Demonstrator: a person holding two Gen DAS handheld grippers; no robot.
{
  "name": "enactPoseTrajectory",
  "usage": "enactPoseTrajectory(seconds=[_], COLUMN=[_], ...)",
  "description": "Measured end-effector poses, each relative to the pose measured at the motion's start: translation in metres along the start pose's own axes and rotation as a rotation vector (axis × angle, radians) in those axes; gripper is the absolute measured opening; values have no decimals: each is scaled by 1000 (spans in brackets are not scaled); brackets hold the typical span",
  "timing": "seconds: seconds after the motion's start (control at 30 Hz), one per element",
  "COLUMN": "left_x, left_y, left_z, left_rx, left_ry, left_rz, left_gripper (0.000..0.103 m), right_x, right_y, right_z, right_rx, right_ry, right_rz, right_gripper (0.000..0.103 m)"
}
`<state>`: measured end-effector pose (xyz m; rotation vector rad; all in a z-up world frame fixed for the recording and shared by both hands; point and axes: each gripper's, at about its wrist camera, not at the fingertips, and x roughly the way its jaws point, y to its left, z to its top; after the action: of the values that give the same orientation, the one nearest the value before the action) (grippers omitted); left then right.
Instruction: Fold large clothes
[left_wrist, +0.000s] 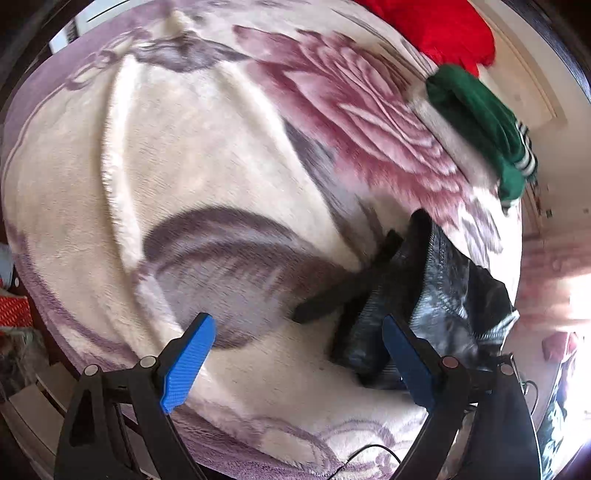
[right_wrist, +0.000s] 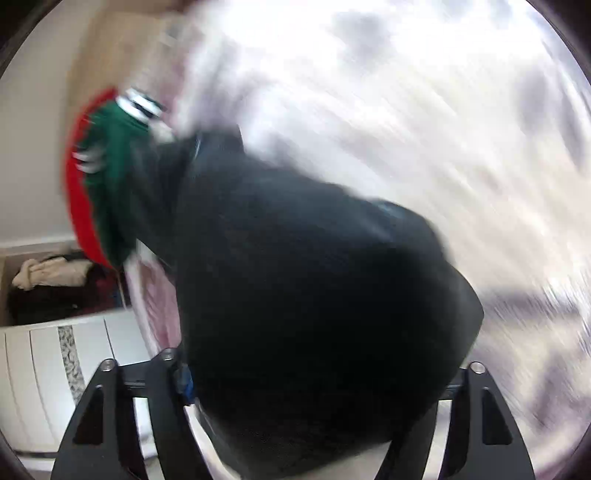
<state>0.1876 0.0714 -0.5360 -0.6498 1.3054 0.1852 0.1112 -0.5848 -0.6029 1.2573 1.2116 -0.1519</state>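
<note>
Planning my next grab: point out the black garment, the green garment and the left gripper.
black garment (left_wrist: 436, 295): left wrist view, shiny crumpled middle.
green garment (left_wrist: 476, 110): left wrist view, upper folded body.
left gripper (left_wrist: 295, 365): left wrist view, midway between blue fingertips.

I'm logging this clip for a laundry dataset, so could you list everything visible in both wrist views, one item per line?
blanket: one, cream with mauve and pink flower print, spread over the bed under everything.
black garment: one, black and partly shiny, bunched at the blanket's right edge; in the right wrist view it fills the middle and hides the fingers.
green garment: one, green with white-striped cuffs, on the blanket's far right edge.
red garment: one, red, beyond the green one.
cabinet: one, white, beside the bed, clothes piled in an open space above it.
left gripper: one, black with blue pads, open, nothing between them.
right gripper: one, black, fingers covered by the black garment; state cannot be told.
</note>
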Motion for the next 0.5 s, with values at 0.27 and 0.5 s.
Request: enactPoseTrajectory(seconds=[0.27, 0.5], left_x=[8, 32], left_y=[-22, -37], left_z=[-31, -73], left_rx=[-3, -26], left_ry=[29, 110], left_rz=[-29, -92], left_gripper=[92, 92], right_x=[-63, -35], right_y=[27, 163], right_z=[45, 94], right_rx=[-228, -924], right_ry=[331, 281], right_rz=[-254, -374], right_gripper=[92, 94])
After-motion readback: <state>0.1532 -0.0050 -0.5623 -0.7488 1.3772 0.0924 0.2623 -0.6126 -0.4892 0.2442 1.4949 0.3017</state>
